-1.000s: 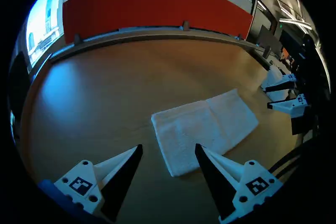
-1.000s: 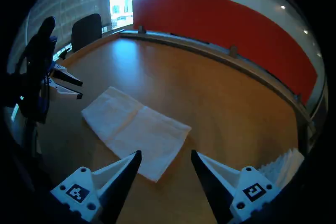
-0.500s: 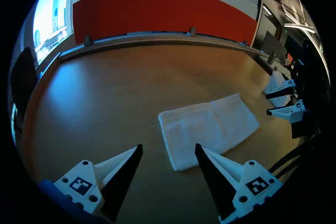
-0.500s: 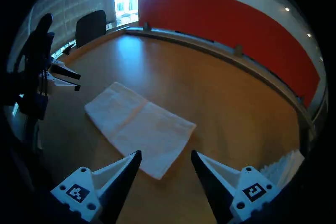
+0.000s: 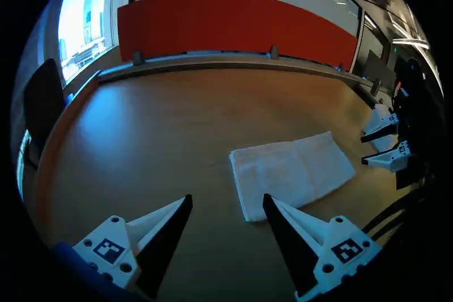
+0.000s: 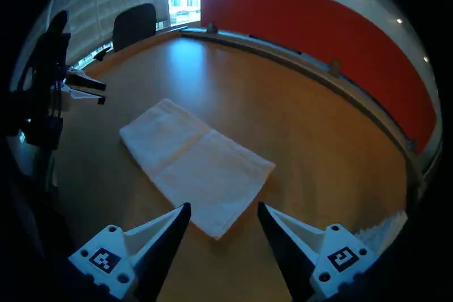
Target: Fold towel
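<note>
Flat on brown wooden desk (image 5: 158,120): white folded cloth towel (image 5: 291,169), long side running from left tool (image 5: 226,203) to right tool (image 6: 223,208); both open, empty.

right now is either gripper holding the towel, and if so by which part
Nothing is held. The left gripper and the right gripper are both open, and the towel lies flat on the table, gripped by neither.

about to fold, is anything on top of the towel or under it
Nothing lies on the towel; its top is bare, with one crease. It lies flat on the table; anything beneath is covered.
</note>
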{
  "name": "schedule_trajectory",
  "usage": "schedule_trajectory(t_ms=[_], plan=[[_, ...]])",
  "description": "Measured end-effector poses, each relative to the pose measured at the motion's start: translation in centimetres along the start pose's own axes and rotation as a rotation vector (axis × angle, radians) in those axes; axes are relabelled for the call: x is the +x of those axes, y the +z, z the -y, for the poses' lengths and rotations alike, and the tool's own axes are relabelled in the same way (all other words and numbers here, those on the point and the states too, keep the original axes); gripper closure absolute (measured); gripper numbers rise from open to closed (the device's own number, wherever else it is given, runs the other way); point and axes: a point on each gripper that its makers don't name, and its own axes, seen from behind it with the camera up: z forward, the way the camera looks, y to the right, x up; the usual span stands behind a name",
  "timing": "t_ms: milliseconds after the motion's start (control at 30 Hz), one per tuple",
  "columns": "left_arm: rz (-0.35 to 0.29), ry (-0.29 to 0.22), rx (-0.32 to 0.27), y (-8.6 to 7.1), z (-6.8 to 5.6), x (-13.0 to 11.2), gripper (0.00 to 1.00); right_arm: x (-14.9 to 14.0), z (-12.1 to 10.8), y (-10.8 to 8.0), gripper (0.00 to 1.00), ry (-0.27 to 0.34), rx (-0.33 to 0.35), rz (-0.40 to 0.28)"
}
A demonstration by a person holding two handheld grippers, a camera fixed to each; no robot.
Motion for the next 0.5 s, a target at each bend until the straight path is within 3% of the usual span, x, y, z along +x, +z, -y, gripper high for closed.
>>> schedule_trajectory(t_ms=[500], plan=[[-0.036,-0.045,0.073,-3.0,2.3,-1.1,0.08,-2.9,1.0,1.2,0.1,-0.076,0.051,0.098]])
